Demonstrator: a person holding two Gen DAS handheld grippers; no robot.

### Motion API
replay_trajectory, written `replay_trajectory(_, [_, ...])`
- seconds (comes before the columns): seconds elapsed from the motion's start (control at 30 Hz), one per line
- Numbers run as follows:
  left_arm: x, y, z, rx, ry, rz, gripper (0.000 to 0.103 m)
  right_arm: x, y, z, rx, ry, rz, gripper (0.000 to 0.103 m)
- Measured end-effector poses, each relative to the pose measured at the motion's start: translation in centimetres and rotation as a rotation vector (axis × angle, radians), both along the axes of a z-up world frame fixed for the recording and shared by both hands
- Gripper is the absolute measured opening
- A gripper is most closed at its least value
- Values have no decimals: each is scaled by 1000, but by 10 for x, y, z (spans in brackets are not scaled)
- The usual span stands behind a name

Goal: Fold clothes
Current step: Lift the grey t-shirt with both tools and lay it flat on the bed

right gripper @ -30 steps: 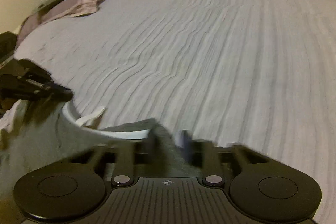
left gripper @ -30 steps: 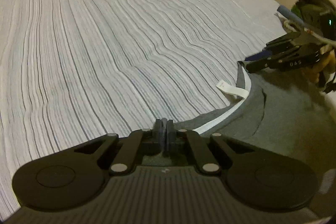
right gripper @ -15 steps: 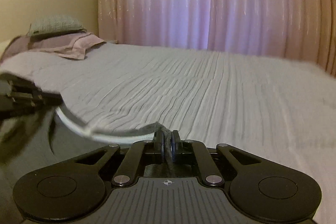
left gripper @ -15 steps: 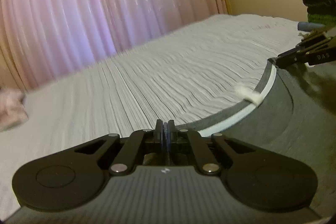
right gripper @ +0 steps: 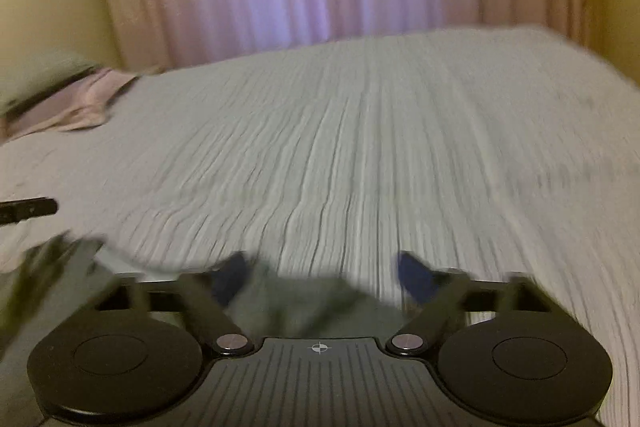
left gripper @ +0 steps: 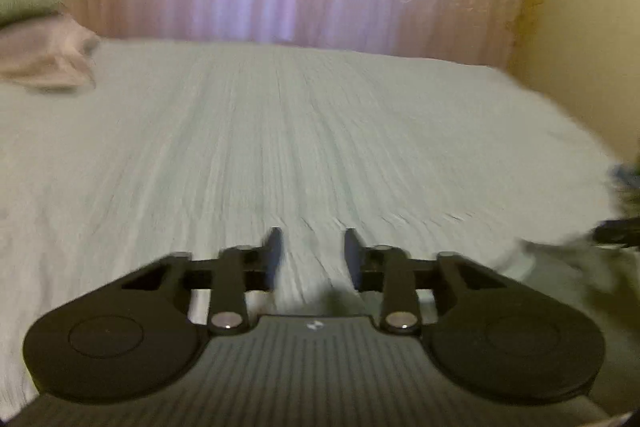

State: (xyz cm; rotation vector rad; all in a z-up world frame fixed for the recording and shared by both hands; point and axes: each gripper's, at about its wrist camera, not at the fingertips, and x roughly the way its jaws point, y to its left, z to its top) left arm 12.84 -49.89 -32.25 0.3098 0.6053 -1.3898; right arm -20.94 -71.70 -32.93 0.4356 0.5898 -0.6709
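Both jaws were spread empty over the striped bedsheet: left gripper, right gripper; grey garment looked limp, so regrip its neckline.

Left gripper is pointing forward and slightly downward, its two dark fingers standing apart with a clear gap between them and nothing lying in that gap. Right gripper is spreading wider, its blue-tipped fingers blurring with motion. In the right wrist view, the left gripper's finger is showing as a dark bar at the left edge, level and well apart from the right gripper.
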Motion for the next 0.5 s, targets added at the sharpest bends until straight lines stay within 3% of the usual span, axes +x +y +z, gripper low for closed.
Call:
replay_trajectory(0.03, [-3, 4, -5, 30, -25, -53, 12, -4, 0, -3, 16, 24, 31, 56])
replay_trajectory(0.1, [-9, -2, -21, 101, -111, -103, 12, -1, 2, -18, 5, 106, 55, 55])
replay_trajectory(0.17, [-7, -12, -36, 132, -211, -74, 12, -4, -6, -26, -44, 175, 7, 55])
replay_trajectory(0.2, [0, -16, -35, 131, -229, -12, 12, -10, -13, -27, -66, 187, -52, 55])
replay_trajectory(0.23, [10, -19, -32, 122, -234, 69, 18, -17, -20, -28, -87, 200, -111, 55])
replay_trajectory(0.33, [48, -1, -14, 107, -154, 325, 17, -50, -33, -17, -67, 197, -292, 55])
replay_trajectory(0.37, [54, 10, -8, 109, -129, 357, 17, -61, -29, -10, -61, 196, -317, 55])
replay_trajectory(0.4, [57, 21, -2, 114, -111, 367, 17, -71, -26, -2, -56, 194, -342, 55])
replay_trajectory(0.5, [32, 71, 11, 154, -78, 266, 17, -89, 10, 21, -5, 154, -323, 55])
